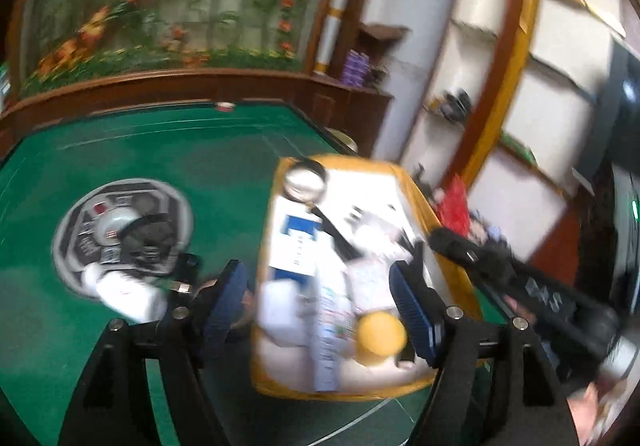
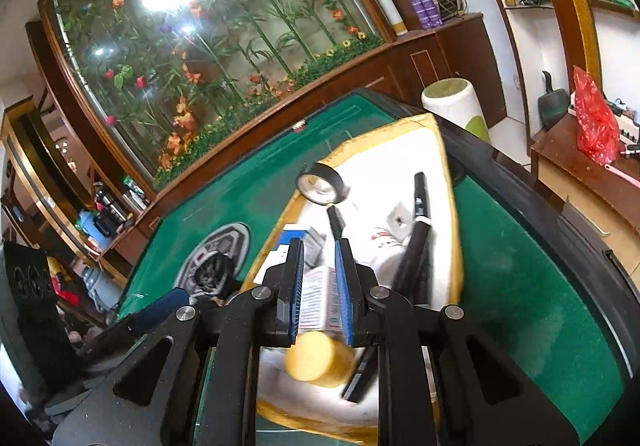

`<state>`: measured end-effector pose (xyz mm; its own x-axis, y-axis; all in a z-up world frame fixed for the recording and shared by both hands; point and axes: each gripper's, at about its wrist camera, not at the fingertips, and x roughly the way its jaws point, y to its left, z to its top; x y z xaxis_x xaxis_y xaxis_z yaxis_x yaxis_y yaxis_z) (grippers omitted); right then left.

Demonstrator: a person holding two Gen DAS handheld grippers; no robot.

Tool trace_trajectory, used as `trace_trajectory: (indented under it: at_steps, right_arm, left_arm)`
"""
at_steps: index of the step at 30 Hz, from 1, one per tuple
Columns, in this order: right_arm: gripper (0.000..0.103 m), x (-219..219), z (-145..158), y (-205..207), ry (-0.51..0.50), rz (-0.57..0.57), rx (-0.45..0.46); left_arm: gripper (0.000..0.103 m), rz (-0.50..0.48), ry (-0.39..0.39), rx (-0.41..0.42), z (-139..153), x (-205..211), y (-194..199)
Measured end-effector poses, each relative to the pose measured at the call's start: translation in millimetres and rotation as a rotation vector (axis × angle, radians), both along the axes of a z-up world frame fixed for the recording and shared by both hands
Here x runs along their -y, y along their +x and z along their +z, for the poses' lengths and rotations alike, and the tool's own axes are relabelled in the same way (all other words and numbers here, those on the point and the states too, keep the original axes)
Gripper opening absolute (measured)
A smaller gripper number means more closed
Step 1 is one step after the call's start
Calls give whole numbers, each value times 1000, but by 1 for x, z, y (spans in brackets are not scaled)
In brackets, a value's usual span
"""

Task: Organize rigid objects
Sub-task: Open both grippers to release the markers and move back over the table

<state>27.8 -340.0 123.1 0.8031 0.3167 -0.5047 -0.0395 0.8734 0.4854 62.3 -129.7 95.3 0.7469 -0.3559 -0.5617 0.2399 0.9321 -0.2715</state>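
Note:
A yellow-rimmed tray [image 1: 360, 162] with a white floor lies on the green table. It holds a black tape roll [image 1: 306, 179], a blue-and-white box [image 1: 298, 246], a printed white box [image 1: 332, 322], a yellow cylinder [image 1: 380, 334] and black pens. My left gripper [image 1: 320, 278] hangs open above the tray's near end, with nothing pressed between its pads. A white bottle [image 1: 128, 294] lies on the table to its left. My right gripper [image 2: 319, 250] is shut and hovers over the same tray [image 2: 436, 125], above the printed box [image 2: 320, 298] and yellow cylinder [image 2: 320, 362].
The round control panel [image 1: 120, 230] is set into the middle of the green table [image 1: 160, 157]. A white bin [image 2: 456, 105] stands beyond the table's far corner. A red bag [image 2: 592, 121] lies on a wooden side cabinet at the right.

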Motion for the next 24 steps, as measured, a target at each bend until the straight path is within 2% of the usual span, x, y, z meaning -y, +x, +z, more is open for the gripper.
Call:
trace_trajectory:
  at_steps: [2,5,7,10,14,16,19,20,22,24]
  right_arm:
    - [15,-10,4,-4,6,8,24]
    - [15,-34,9,-6,-14,59,38]
    - [15,-53,10,-4,-42,100,25]
    - [15,-75,7,-3,-63,155,3]
    - [16,-105,3,-2,-108,215,-23]
    - [16,-119,2,-1,-130,241,-37]
    - [16,-138,2,2,-160,281,-55]
    - [16,-145,2,3,-170,292,-58]
    - [16,-155,2,4,-178,309,-62]
    - [16,-166,3,7,-180,335,-70]
  left_arm:
    - [74,69,-31,-21,2,-19,5]
    - [74,219,-13,-56,7,-54,13]
    - [75,279,-21,-85,6,-75,17]
    - [77,383,-73,-171,-4,-119,22]
    - [79,539,-50,-291,-21,-163,26]
    - [80,555,-37,-365,-30,-176,30]
    - [80,528,-135,-472,-51,-200,32]
    - [80,522,-154,-475,-53,-206,32]
    - [80,551,-144,-458,-50,-213,30]
    - [80,541,-155,-383,-40,-218,23]
